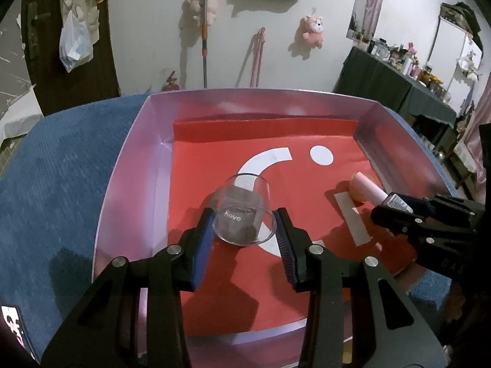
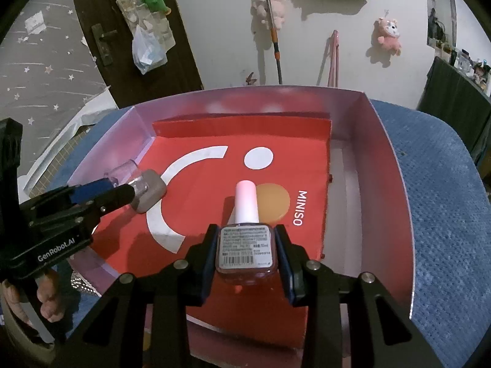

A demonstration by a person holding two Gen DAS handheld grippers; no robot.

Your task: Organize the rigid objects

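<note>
My left gripper (image 1: 244,214) is shut on a clear glass bottle (image 1: 245,196) with a grey-brown cap, held low over the red liner of a lilac-walled box (image 1: 132,165). In the right wrist view the same left gripper (image 2: 132,185) holds that bottle (image 2: 147,193) near the box's left wall. My right gripper (image 2: 245,230) is shut on a small square bottle (image 2: 244,248) with a barcode label and a pink cap (image 2: 245,202), over the liner's right half. From the left wrist view, the right gripper (image 1: 389,202) and its pink-capped bottle (image 1: 368,188) show at the right.
An orange disc (image 2: 274,204) lies on the liner beyond the pink cap. The box (image 2: 389,165) rests on a blue cloth (image 2: 445,184). A hand (image 2: 46,300) grips the left tool. A dark cluttered table (image 1: 399,86) stands at the right, with a wall hung with plush toys behind.
</note>
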